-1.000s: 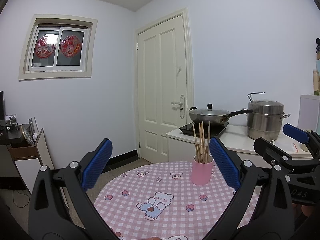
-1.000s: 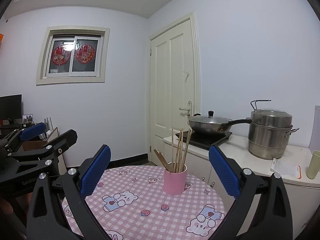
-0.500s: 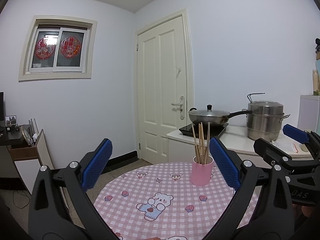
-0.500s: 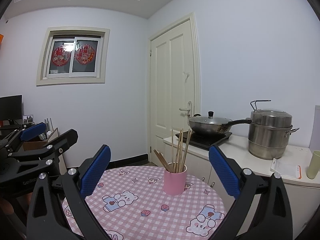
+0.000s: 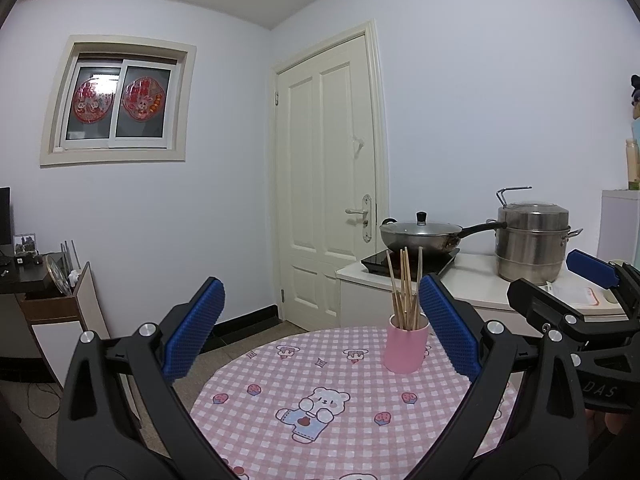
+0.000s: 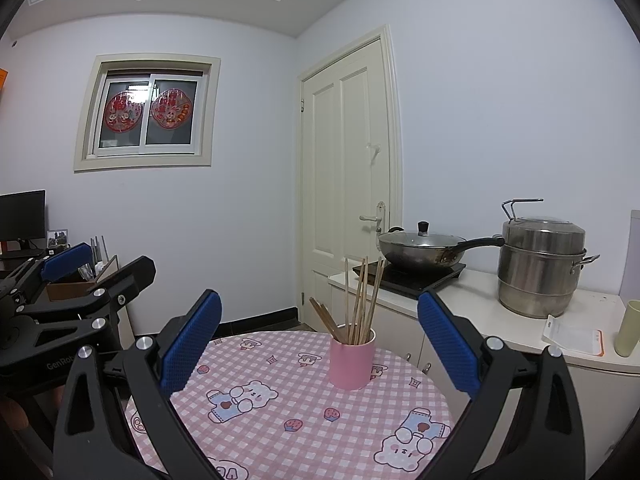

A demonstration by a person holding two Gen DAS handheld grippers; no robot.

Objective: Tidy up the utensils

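A pink cup [image 5: 405,347] holding several wooden chopsticks [image 5: 404,290] stands upright on a round table with a pink checked cloth [image 5: 320,392]. It also shows in the right wrist view [image 6: 351,357], with the chopsticks [image 6: 360,300] fanned out. My left gripper [image 5: 320,334] is open and empty, held above the table short of the cup. My right gripper [image 6: 318,340] is open and empty, also short of the cup. Each gripper appears at the edge of the other's view.
Behind the table is a white counter [image 6: 520,320] with an induction hob and a lidded wok [image 6: 420,246], a steel steamer pot [image 6: 540,268], a paper packet and a pale cup [image 6: 628,328]. A white door [image 5: 332,184] is behind, a desk and shelves [image 5: 44,292] at left.
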